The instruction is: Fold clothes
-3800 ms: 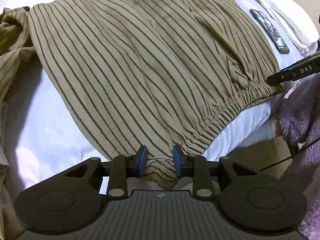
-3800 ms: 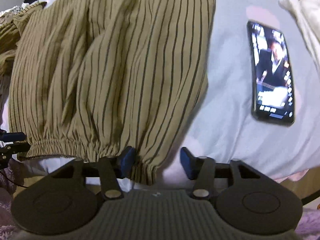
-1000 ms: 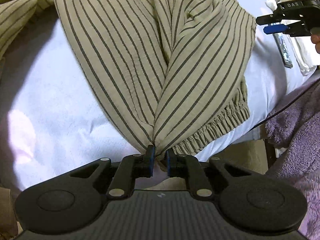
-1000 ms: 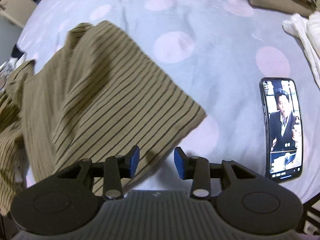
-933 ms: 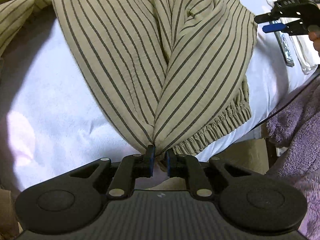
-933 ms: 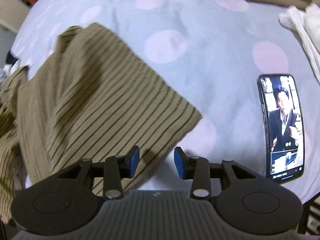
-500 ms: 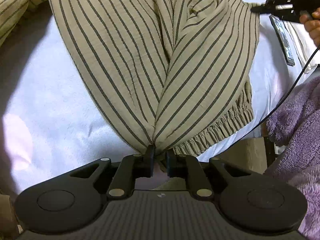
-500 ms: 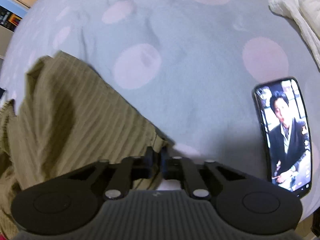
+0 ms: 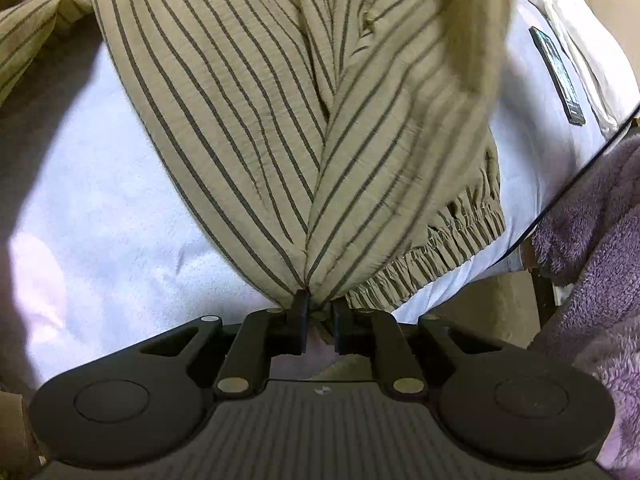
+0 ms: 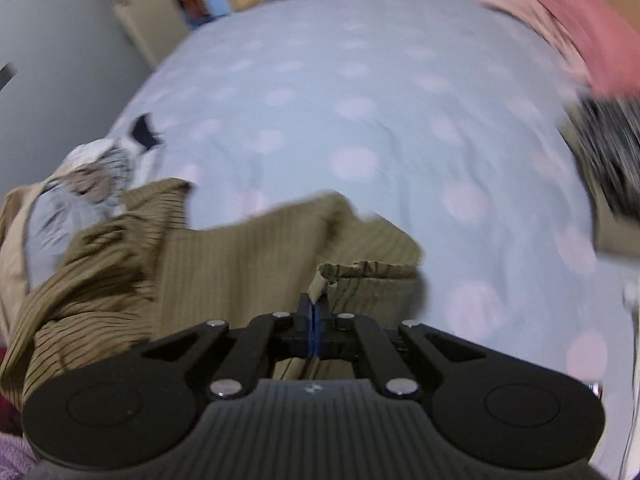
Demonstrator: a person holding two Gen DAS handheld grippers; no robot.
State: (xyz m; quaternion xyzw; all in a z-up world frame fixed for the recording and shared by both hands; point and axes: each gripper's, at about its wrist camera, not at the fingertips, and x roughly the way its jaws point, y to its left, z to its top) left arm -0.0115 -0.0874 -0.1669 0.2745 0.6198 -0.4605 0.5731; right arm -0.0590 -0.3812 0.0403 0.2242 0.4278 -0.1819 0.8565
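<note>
The left claw (image 9: 319,316) has its fingers drawn close, pinching a gathered corner of the striped garment (image 9: 280,120) at the near edge of the bed (image 9: 100,208). From that pinch the olive cloth with dark stripes fans away in two folds that meet in a crease running toward the far side. To the right of the claw the garment's gathered elastic hem (image 9: 440,244) lies along the bed's near edge. Above it a blurred flap of the same cloth hangs over the right part of the garment. Farther right on the sheet lies a phone (image 9: 558,76), with folded white cloth (image 9: 580,28) just beyond it. A purple fleecy sleeve (image 9: 592,248) fills the right edge, and a thin black cable (image 9: 560,196) crosses before it.

The right claw (image 10: 315,316) is pressed together on a folded edge of the striped garment (image 10: 224,264), whose small corner sticks up just past the tips. The cloth spreads to the left and bunches there, beside a pale patterned heap (image 10: 80,188). Beyond it stretches the pale blue bed (image 10: 380,112) with faint pink dots. At far right are blurred pink cloth (image 10: 580,40) and something dark and speckled (image 10: 612,152).
</note>
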